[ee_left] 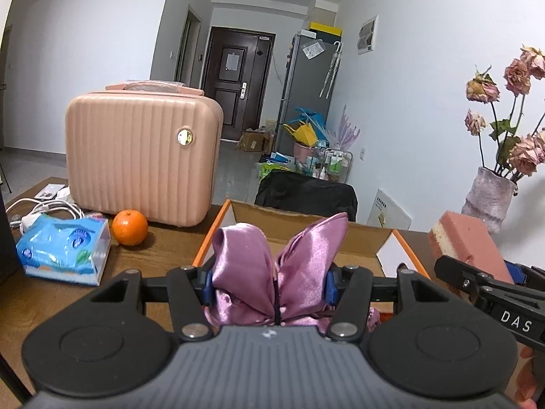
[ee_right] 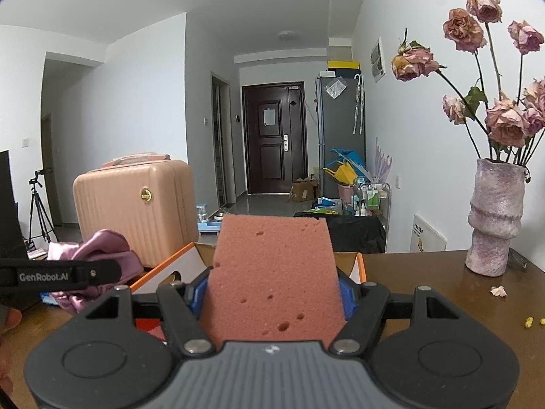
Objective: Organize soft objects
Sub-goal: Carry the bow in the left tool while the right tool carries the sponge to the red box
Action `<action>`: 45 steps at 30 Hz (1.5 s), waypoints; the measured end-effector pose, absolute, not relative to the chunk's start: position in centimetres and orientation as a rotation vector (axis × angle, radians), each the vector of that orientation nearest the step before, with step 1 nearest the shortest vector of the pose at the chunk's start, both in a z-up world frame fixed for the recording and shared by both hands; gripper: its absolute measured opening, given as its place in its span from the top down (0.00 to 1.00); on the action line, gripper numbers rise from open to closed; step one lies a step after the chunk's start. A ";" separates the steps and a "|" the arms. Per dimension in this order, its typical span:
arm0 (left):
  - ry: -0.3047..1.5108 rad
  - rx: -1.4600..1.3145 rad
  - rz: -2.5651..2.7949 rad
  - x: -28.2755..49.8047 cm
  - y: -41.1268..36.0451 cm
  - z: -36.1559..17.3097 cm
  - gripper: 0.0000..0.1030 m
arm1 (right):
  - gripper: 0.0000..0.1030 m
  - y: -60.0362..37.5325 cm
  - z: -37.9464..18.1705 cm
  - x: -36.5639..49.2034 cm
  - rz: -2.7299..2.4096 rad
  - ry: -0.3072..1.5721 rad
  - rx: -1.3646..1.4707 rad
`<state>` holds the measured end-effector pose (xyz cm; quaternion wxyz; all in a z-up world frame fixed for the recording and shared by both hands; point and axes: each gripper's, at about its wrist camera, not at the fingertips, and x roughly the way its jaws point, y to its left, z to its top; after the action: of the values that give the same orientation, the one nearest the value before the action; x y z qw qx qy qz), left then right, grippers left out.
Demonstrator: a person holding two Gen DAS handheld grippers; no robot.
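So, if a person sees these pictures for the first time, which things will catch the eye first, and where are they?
First, the shiny purple satin cloth, pinched in the left gripper just before the open cardboard box, and the pink sponge clamped upright in the right gripper. Next, the ribbed pink suitcase standing on the table at the left with an orange beside it, and the vase of wilted roses at the right.

This is a lived-in home, seen from a wooden desk (ee_right: 425, 272) in a main room. A dark front door (ee_right: 272, 138) closes a short hallway, with a grey fridge (ee_right: 340, 129) beside it and household clutter at its foot. On the desk stand a pink suitcase (ee_left: 143, 156), an orange (ee_left: 130, 227), a tissue pack (ee_left: 64, 248) and a vase (ee_right: 495, 218) of dried roses (ee_right: 504, 122).
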<state>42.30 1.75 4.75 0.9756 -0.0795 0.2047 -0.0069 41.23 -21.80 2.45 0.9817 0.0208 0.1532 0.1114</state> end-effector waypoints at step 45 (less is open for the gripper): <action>0.552 -0.103 0.036 56.8 1.2 -0.6 0.46 | 0.33 -20.7 -4.6 55.8 0.167 0.503 0.038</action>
<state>56.77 1.24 -0.56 0.9607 -0.0508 0.2724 0.0178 55.81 -20.67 -4.62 0.9649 0.0190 0.2487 0.0825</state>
